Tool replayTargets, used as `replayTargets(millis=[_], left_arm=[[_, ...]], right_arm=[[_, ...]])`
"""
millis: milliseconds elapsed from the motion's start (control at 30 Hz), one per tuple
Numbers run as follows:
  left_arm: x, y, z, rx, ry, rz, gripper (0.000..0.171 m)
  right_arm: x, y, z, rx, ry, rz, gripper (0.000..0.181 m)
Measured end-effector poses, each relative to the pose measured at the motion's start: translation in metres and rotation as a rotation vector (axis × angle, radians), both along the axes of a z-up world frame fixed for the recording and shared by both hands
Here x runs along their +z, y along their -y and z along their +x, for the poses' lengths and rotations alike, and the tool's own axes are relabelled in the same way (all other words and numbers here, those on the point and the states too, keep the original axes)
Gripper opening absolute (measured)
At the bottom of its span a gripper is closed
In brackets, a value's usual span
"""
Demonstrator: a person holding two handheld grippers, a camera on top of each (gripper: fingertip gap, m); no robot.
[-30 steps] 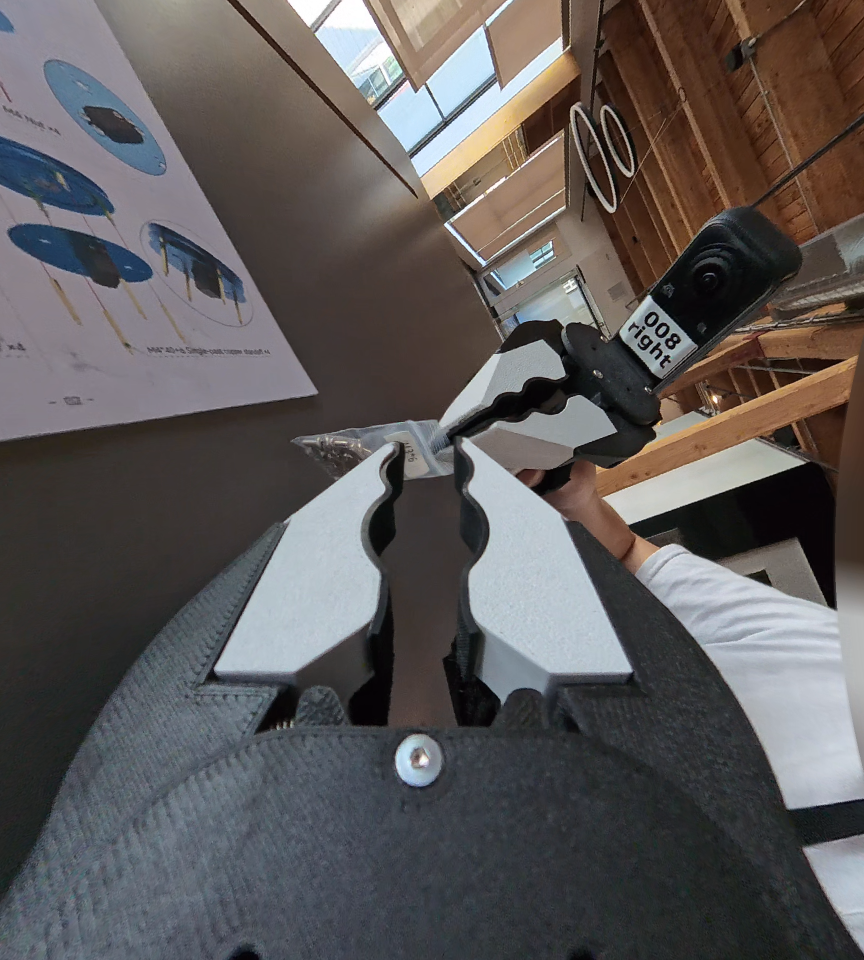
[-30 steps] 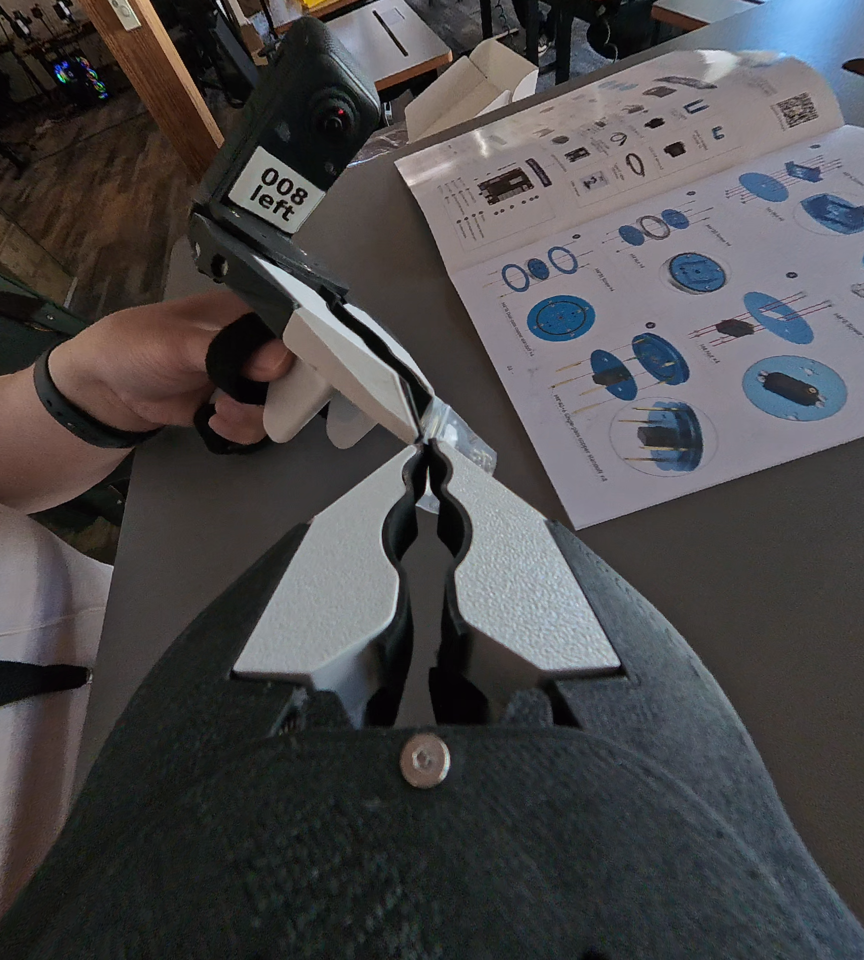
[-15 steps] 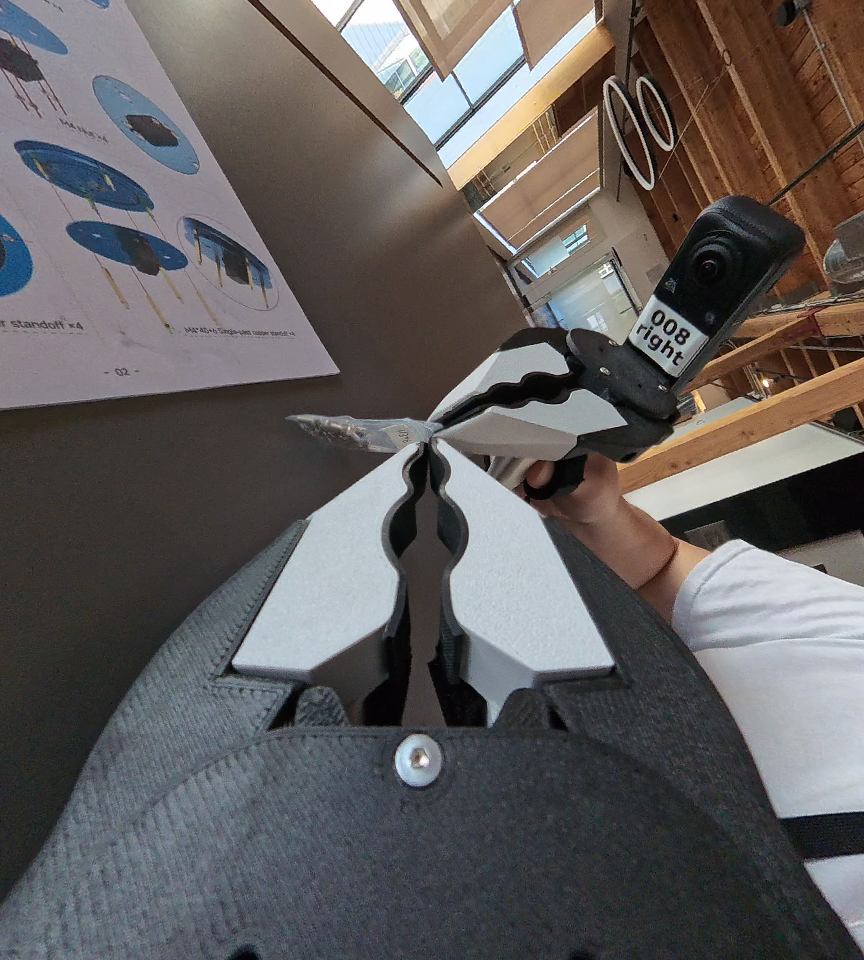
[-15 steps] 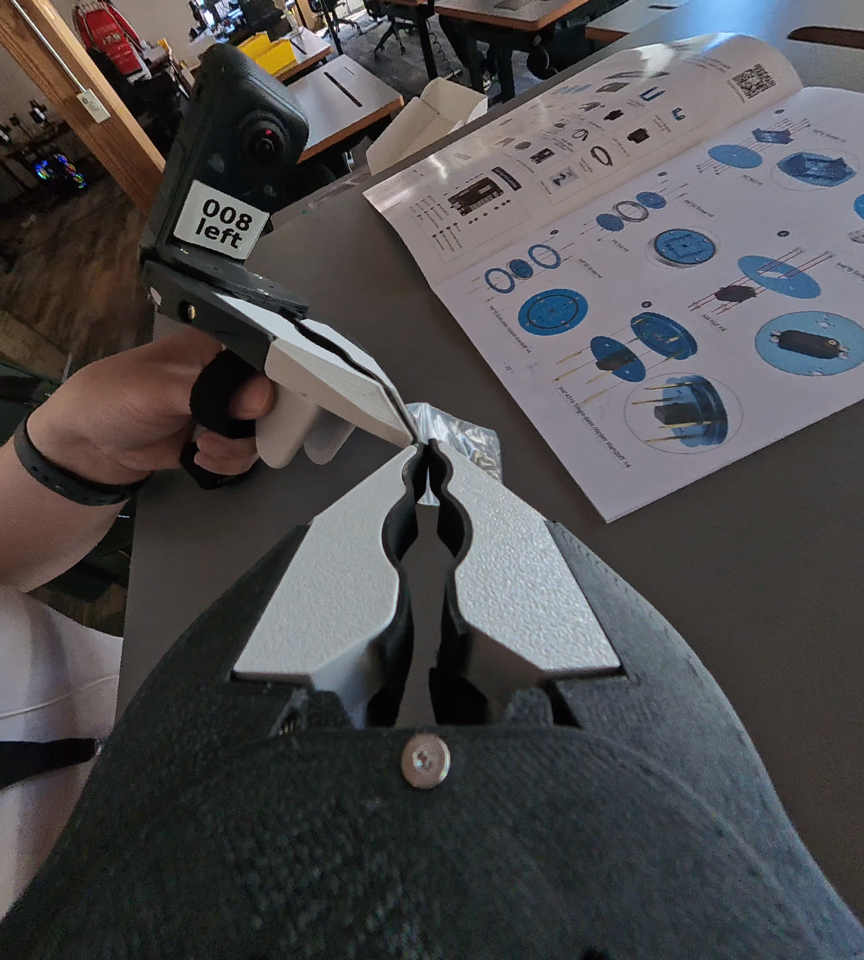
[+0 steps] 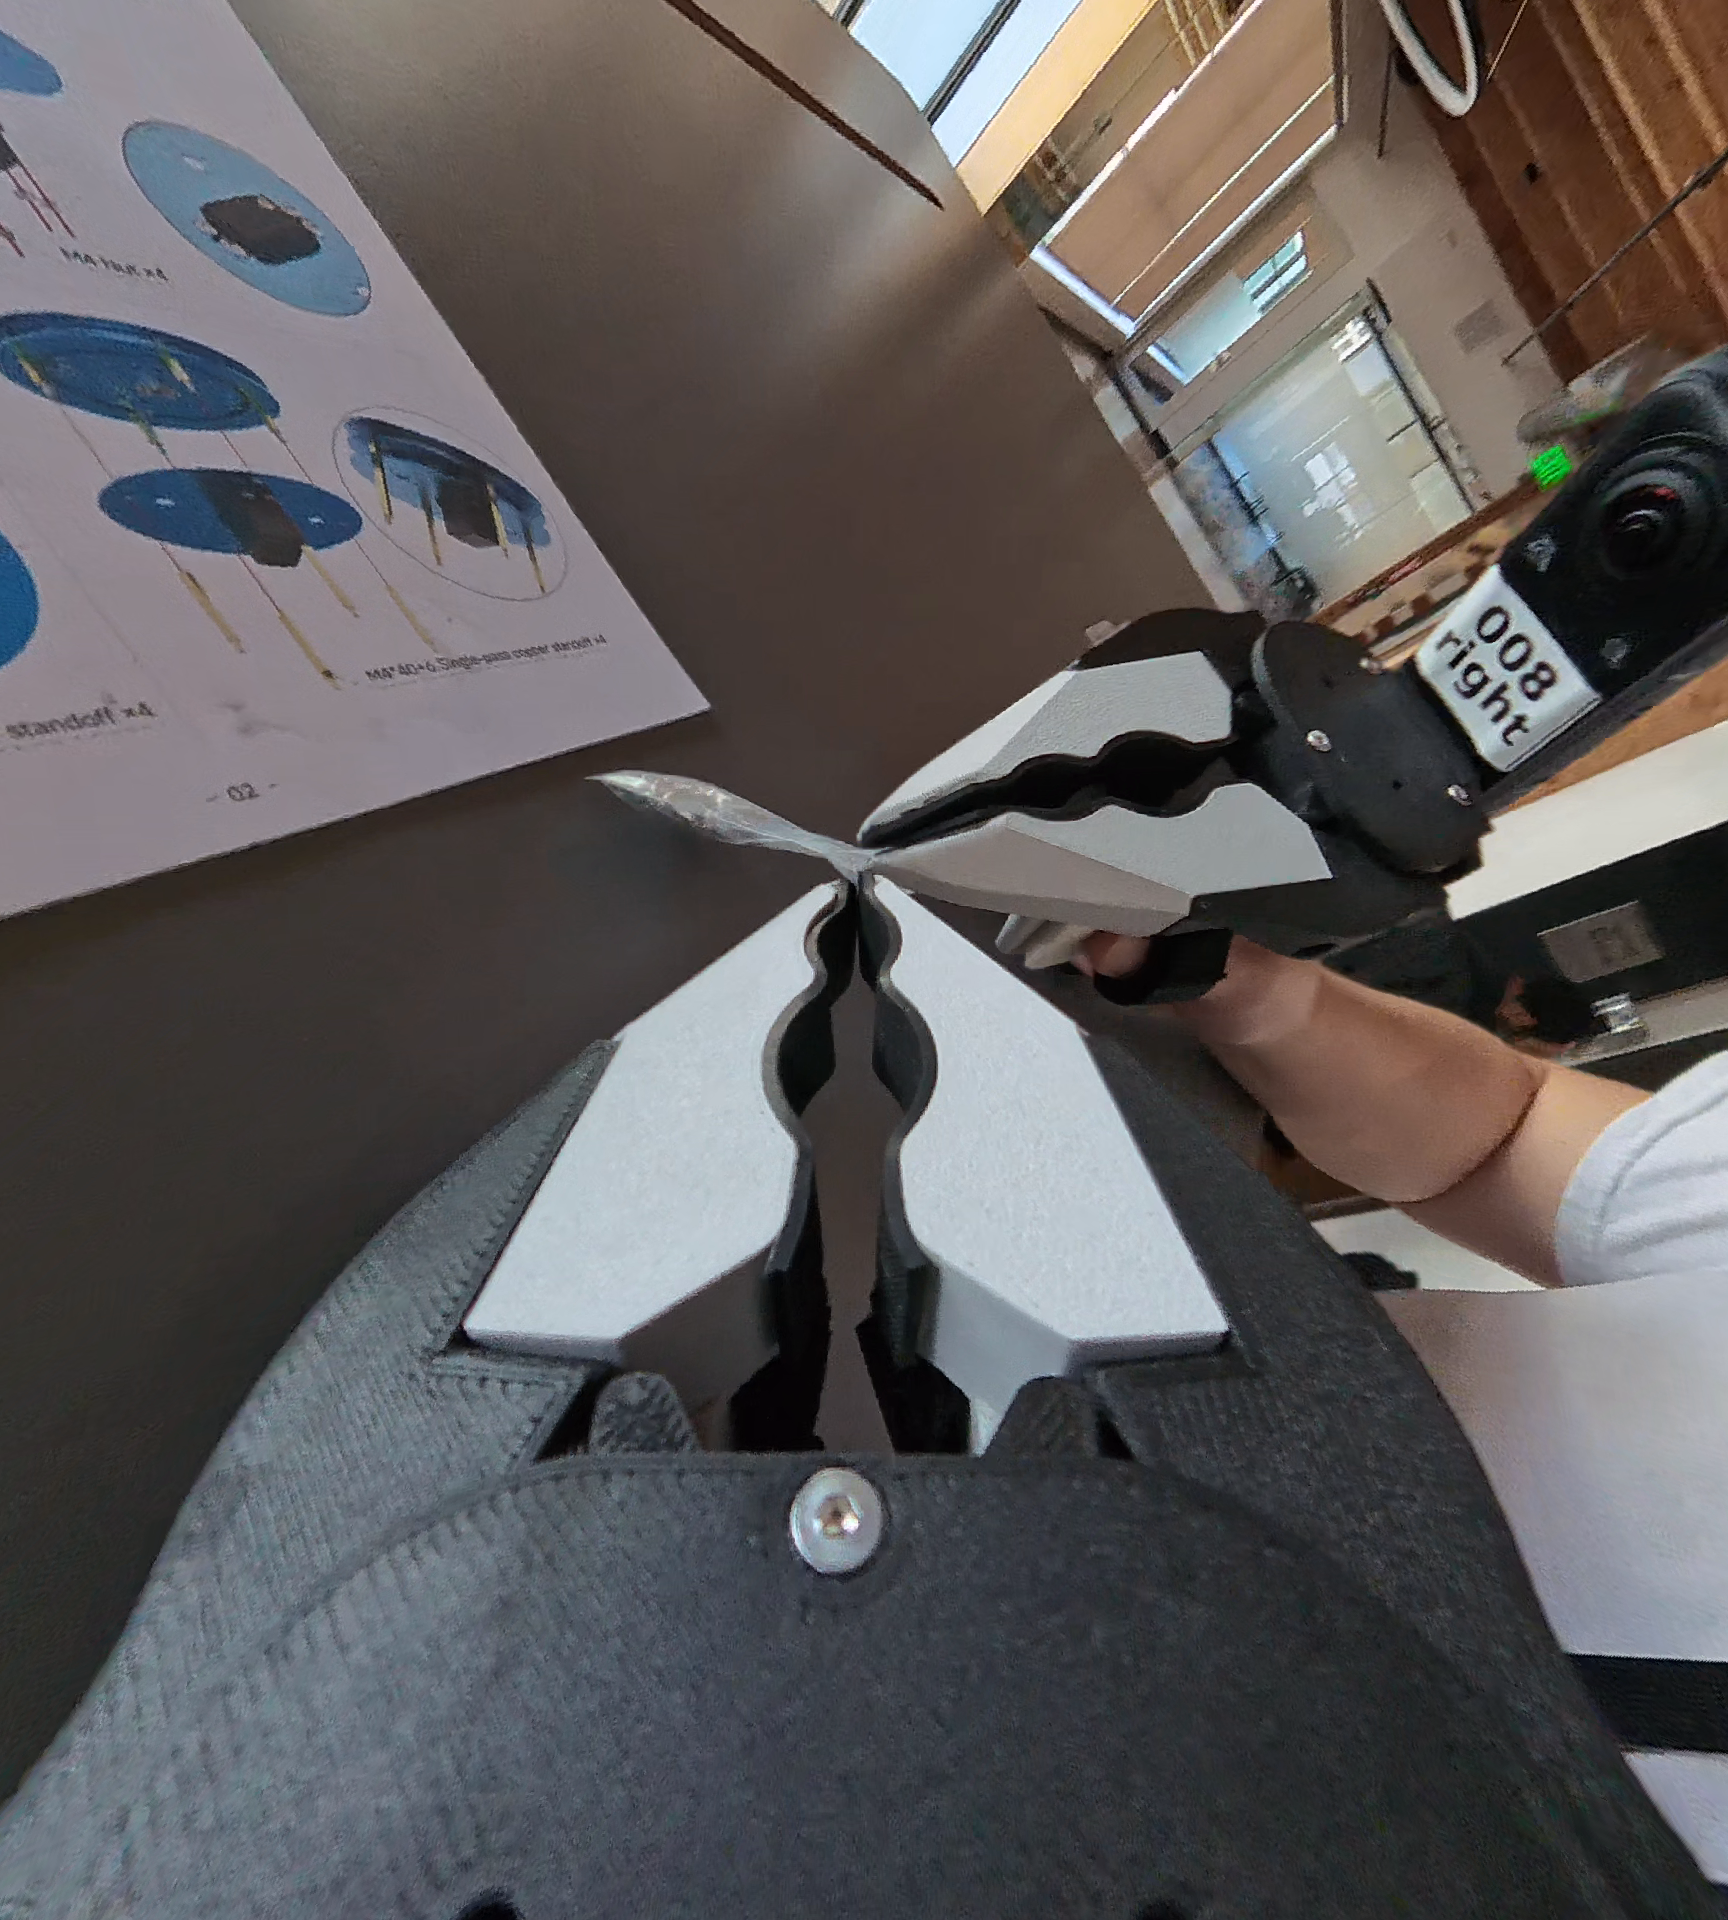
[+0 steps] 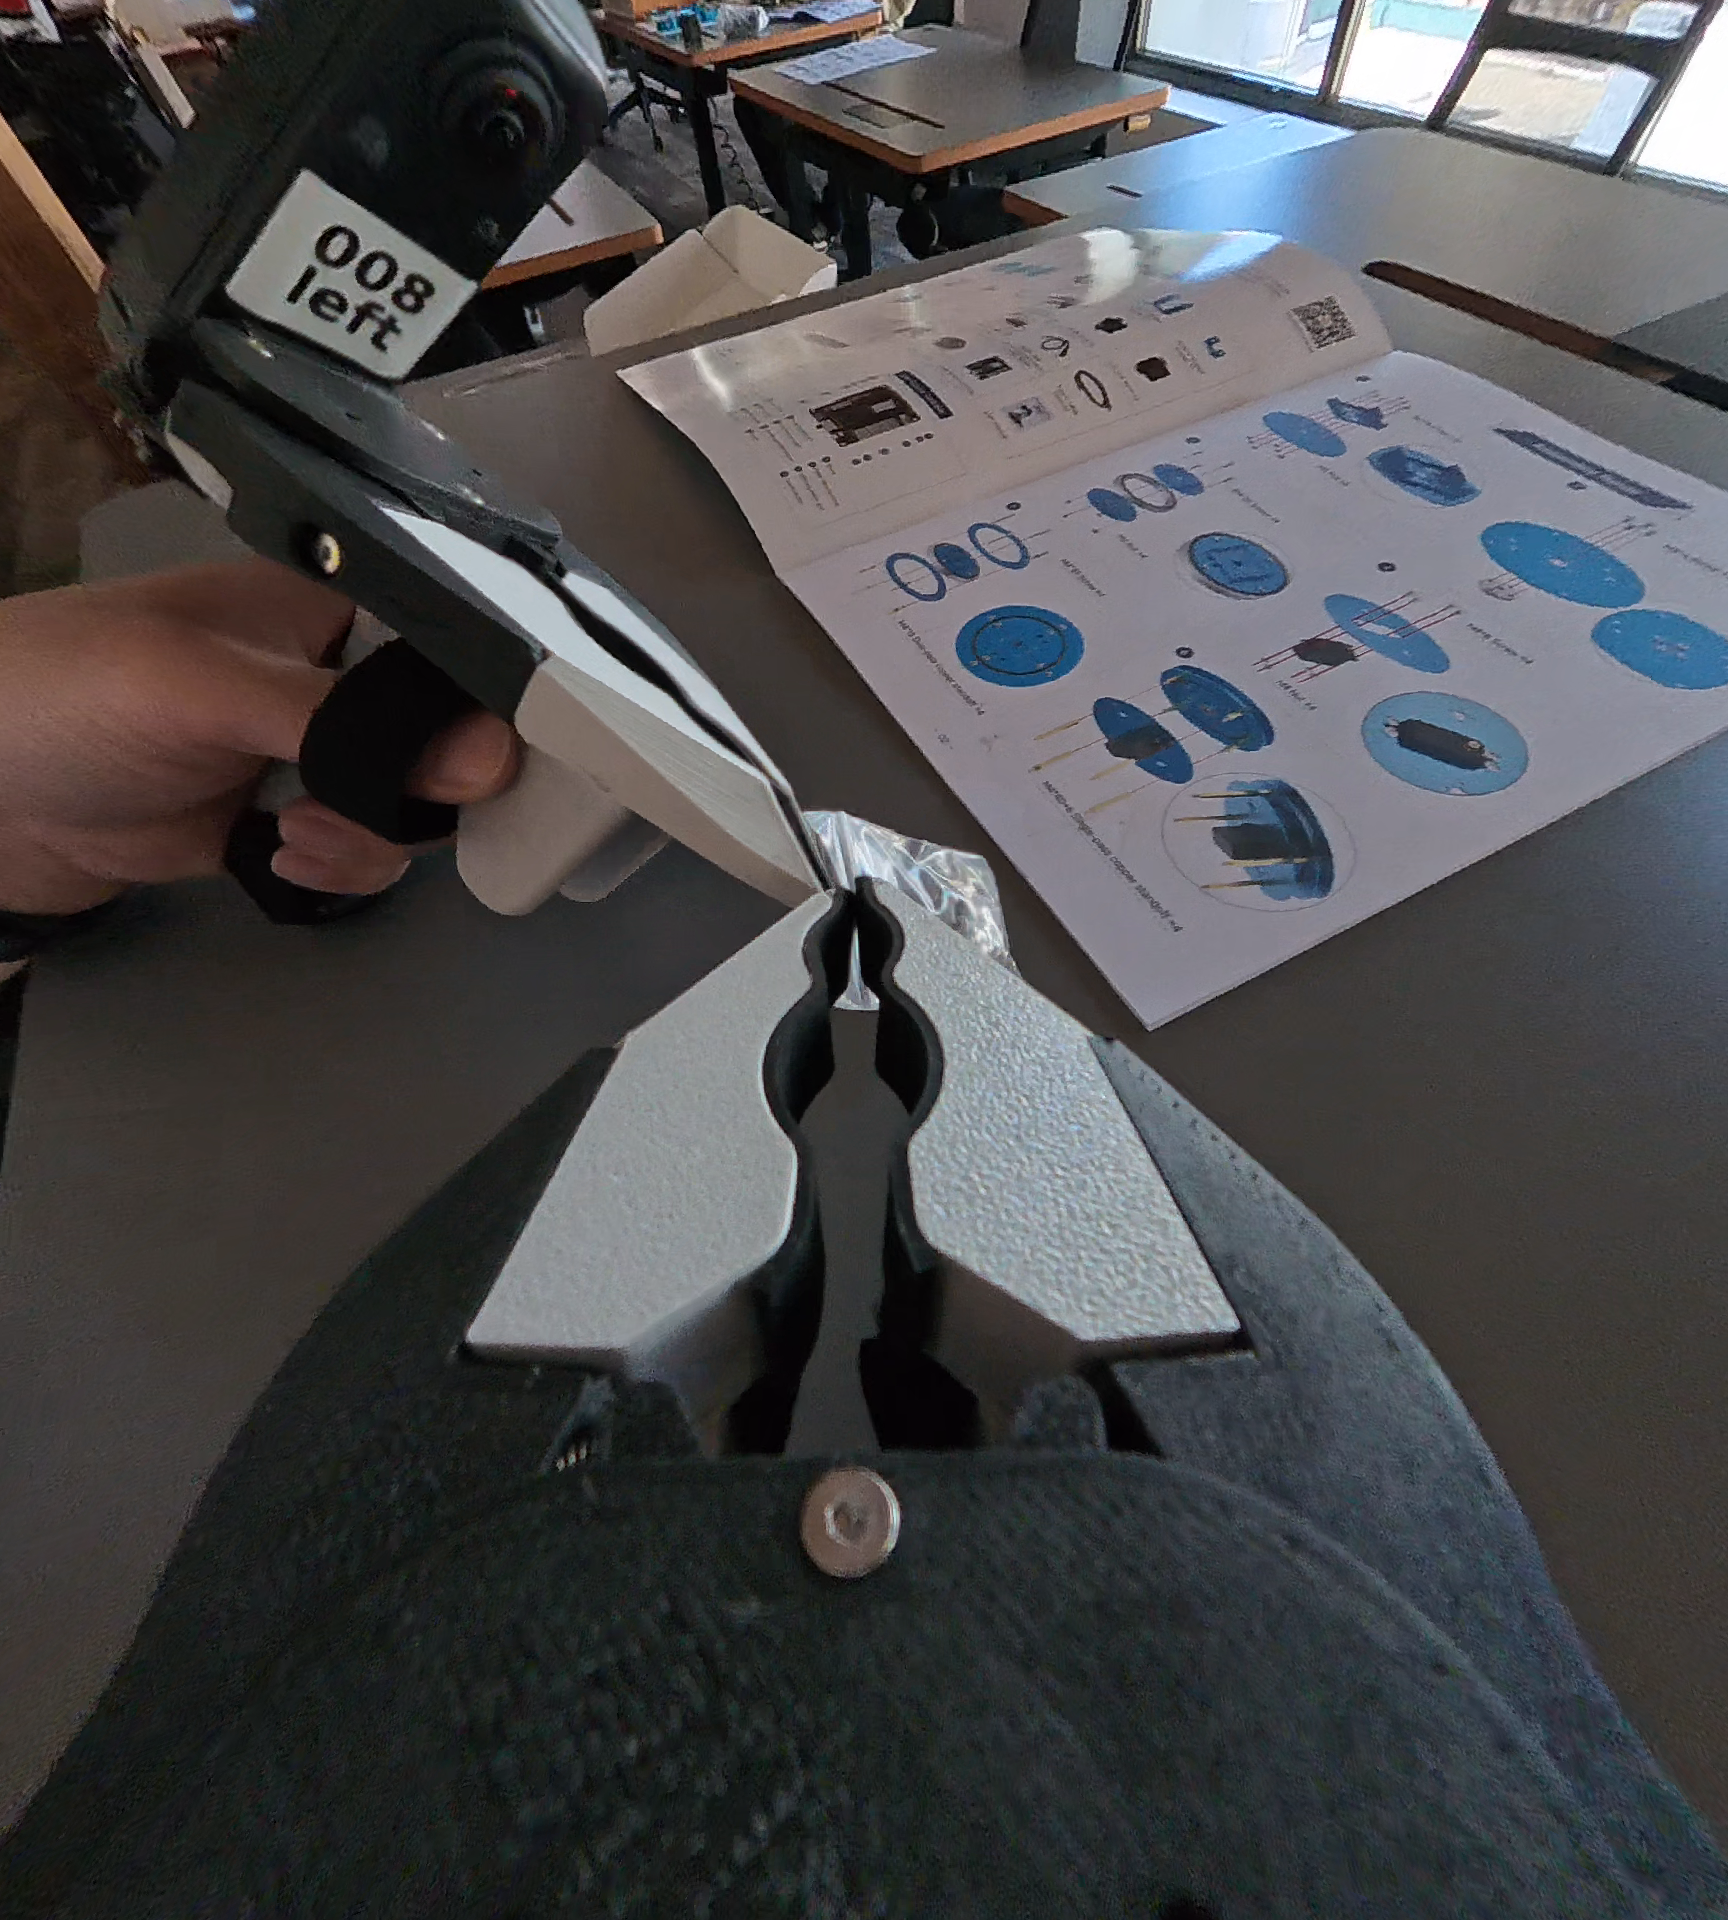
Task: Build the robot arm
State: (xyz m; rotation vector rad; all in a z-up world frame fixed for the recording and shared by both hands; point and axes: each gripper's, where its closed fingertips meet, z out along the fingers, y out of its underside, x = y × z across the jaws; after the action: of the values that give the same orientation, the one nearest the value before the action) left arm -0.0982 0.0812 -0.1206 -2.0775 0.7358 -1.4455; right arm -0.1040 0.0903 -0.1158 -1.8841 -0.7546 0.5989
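Note:
A small clear plastic bag (image 5: 709, 805) with small metal parts inside hangs above the dark grey table (image 6: 320, 1091). My left gripper (image 5: 855, 891) is shut on one edge of the bag. My right gripper (image 6: 855, 899) is shut on the same bag (image 6: 917, 873), tip to tip with the left one. In the left wrist view the right gripper (image 5: 870, 847) comes in from the right, held by a hand. In the right wrist view the left gripper (image 6: 816, 878) comes in from the upper left, held by a hand.
An open instruction booklet (image 6: 1255, 582) with blue part drawings lies on the table to the right of the bag, also in the left wrist view (image 5: 164, 468). A white cardboard box (image 6: 714, 275) sits past the table's far edge. Other desks (image 6: 943, 94) stand farther back. Both grippers' tips are close together, under 4 cm apart.
My left gripper closed onto the bag that the right gripper held. Both grippers then shifted together, and the bag now looks stretched between the two tips.

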Motion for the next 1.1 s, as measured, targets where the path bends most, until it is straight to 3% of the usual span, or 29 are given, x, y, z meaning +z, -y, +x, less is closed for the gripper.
replayTargets(millis=[167, 667, 800, 1100], left_arm=[[-0.002, 0.000, -0.001, -0.022, -0.053, 0.072, 0.000], [0.000, -0.012, -0.004, 0.053, 0.000, 0.018, 0.000], [-0.006, -0.011, -0.004, 0.047, -0.032, 0.000, 0.000], [-0.011, -0.010, -0.006, 0.062, -0.109, 0.058, 0.000]], right_arm=[[-0.003, 0.000, -0.001, -0.002, 0.073, 0.042, 0.000], [0.006, -0.012, -0.002, -0.160, 0.380, 0.341, 0.000], [0.014, -0.016, 0.005, -0.209, 0.393, 0.384, 0.000], [0.006, -0.014, 0.004, -0.157, 0.380, 0.327, 0.000]])
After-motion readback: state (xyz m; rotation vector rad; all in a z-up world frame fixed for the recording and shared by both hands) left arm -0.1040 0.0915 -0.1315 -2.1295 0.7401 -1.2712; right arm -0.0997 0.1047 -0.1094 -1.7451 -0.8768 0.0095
